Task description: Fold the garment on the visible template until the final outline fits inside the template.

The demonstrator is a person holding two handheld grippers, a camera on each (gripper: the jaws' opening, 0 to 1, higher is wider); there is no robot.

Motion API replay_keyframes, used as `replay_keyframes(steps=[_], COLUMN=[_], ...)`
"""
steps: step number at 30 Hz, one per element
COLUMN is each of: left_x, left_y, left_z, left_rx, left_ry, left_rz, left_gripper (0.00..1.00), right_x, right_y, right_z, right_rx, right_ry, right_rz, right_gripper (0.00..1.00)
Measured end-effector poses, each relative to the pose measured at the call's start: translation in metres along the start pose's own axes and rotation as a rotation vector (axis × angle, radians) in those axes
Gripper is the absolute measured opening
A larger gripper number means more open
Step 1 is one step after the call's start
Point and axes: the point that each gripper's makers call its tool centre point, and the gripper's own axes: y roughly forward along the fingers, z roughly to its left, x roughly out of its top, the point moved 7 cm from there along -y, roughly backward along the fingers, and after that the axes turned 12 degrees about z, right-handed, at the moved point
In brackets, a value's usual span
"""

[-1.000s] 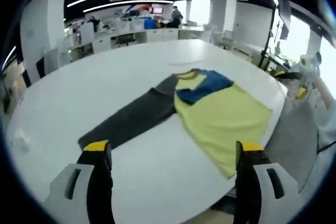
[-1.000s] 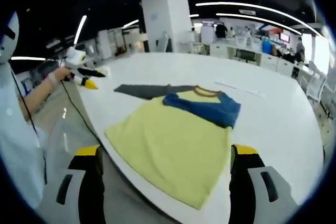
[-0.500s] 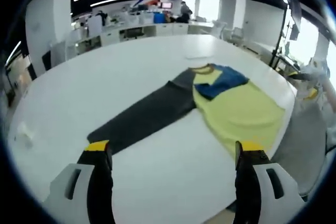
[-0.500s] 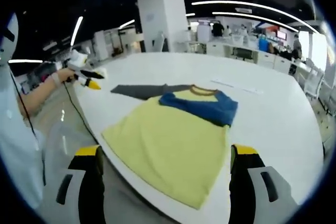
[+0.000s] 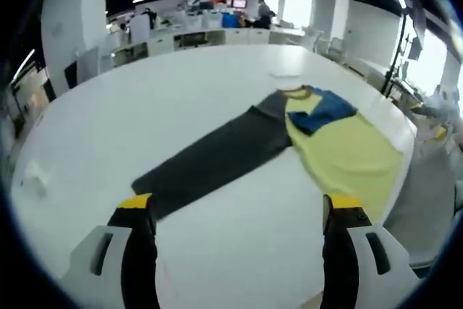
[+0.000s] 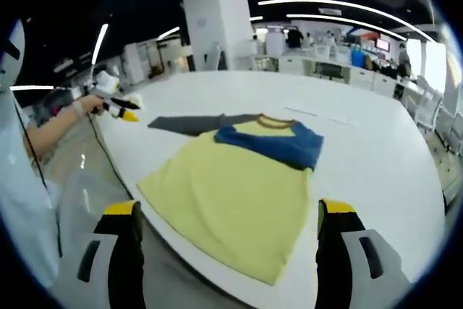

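Note:
A yellow T-shirt (image 6: pixel 231 182) lies flat near the table edge, with a blue sleeve (image 6: pixel 271 142) folded across its chest. A dark grey template sheet (image 5: pixel 213 153) stretches out from under the shirt's collar side; its far end (image 6: pixel 184 122) also shows past the shirt. My left gripper (image 5: pixel 239 206) hovers open above bare table, short of the template's near end. My right gripper (image 6: pixel 228 209) is open and empty just in front of the shirt's hem. A person's hand holds the left gripper (image 6: pixel 119 105) beyond the table's left edge.
The big white table (image 5: pixel 145 85) has rounded edges, and the shirt's hem lies close to its rim (image 6: pixel 181 240). A small white item (image 5: pixel 32 173) rests at the table's left. A person's sleeve (image 6: pixel 25 200) is at the left. Desks and pillars stand far behind.
The left gripper view has swung, so shirt and template now sit further right and higher. The right gripper view has barely shifted. The shirt itself has not moved and both grippers stay open.

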Motion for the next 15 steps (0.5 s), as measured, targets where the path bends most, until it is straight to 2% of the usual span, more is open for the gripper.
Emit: replay_keyframes(steps=[15], left_x=[0.003], left_y=[0.016], left_z=[0.026], left_rx=[0.005], left_ry=[-0.042], left_rz=[0.025], left_gripper=[0.88], right_x=[-0.001], right_y=[-0.003], right_z=[-0.002], right_rx=[-0.015], right_ry=[0.017], right_rz=[0.003], right_gripper=[1.00])
